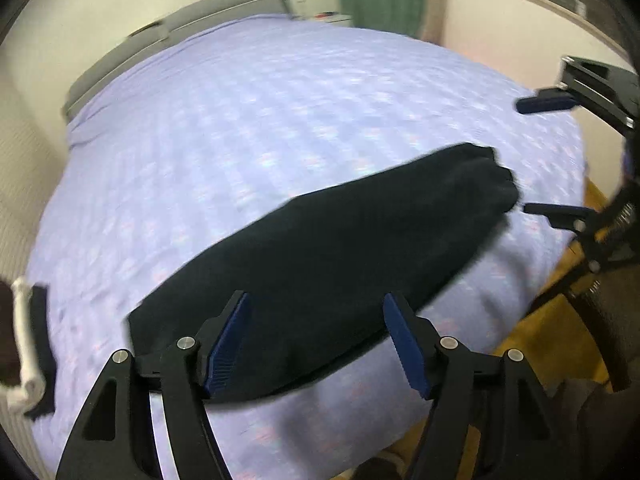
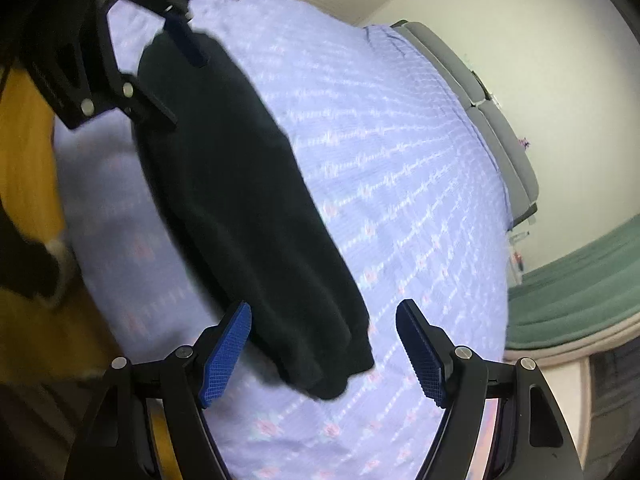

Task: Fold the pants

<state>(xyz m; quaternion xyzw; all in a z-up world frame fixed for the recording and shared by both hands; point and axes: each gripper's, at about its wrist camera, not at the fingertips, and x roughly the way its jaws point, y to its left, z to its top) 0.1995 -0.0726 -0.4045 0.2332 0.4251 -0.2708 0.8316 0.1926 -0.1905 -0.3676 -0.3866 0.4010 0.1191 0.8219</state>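
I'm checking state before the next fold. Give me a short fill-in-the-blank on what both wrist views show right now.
1. The pants lying on the bed are ____ in colour.
2. The bedspread under them is pale ____.
3. The left gripper has its jaws ____, with nothing pinched.
4. The right gripper holds ____.

Missing words: black; purple; open; nothing
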